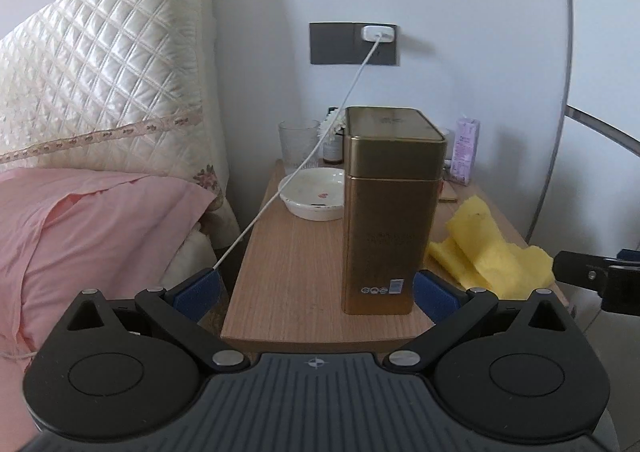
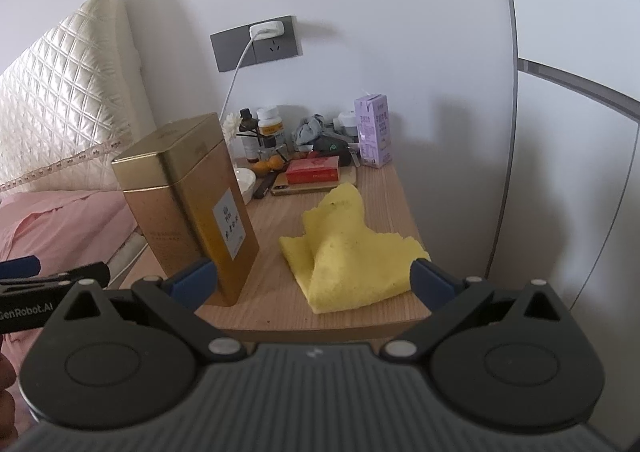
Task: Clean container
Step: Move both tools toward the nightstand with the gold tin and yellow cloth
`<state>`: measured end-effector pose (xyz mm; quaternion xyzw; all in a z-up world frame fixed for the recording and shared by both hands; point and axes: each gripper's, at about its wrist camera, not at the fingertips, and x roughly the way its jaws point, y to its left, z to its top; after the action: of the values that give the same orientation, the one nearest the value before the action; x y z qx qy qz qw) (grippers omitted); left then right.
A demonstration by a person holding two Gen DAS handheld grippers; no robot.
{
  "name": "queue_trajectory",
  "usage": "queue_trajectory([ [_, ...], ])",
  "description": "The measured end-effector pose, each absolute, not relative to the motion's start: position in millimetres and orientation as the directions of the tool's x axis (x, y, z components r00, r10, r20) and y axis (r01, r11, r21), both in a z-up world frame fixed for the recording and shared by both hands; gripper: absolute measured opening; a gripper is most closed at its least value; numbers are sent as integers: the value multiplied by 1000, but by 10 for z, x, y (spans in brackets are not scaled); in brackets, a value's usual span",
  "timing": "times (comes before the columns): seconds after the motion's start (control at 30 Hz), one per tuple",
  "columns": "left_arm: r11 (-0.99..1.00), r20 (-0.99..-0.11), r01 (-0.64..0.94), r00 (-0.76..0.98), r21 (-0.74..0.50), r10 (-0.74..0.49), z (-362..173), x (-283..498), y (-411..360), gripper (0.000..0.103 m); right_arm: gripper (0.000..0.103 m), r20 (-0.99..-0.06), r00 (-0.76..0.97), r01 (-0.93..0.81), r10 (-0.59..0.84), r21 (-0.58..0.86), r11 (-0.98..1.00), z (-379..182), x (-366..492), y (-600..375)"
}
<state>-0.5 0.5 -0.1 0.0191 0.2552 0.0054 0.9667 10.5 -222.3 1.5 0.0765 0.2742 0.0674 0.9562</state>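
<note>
A tall gold tin container (image 1: pixel 390 212) with its lid on stands upright near the front of a wooden bedside table (image 1: pixel 288 276). My left gripper (image 1: pixel 316 288) is open just in front of it, the tin near its right finger, nothing between the pads. A crumpled yellow cloth (image 2: pixel 348 252) lies on the table to the tin's right. My right gripper (image 2: pixel 312 280) is open, its fingers spread wide at the cloth's near edge without holding it. The gold tin container (image 2: pixel 192 204) stands to the left in the right wrist view.
A white dish (image 1: pixel 316 192), a glass (image 1: pixel 298 146), small bottles (image 2: pixel 268 132), a red box (image 2: pixel 314 170) on a phone and a purple carton (image 2: pixel 374 130) crowd the table's back. A white charging cable (image 1: pixel 280 196) runs from the wall socket (image 2: pixel 256 42). Pink bedding (image 1: pixel 80 236) lies left.
</note>
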Motion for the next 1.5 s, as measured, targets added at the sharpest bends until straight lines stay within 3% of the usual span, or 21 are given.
queue_trajectory([
  [0.63,995,-479,-71,873,75,98,123,-104,86,103,103,-494,848,-109,192,192,975,75,63,-2204],
  [1.0,995,-470,-74,878,67,97,150,-201,80,103,103,-508,844,-98,173,171,980,92,22,-2175],
  [1.5,998,-455,-62,888,34,71,178,-418,116,103,103,-454,873,-100,179,192,976,175,-272,-2257],
])
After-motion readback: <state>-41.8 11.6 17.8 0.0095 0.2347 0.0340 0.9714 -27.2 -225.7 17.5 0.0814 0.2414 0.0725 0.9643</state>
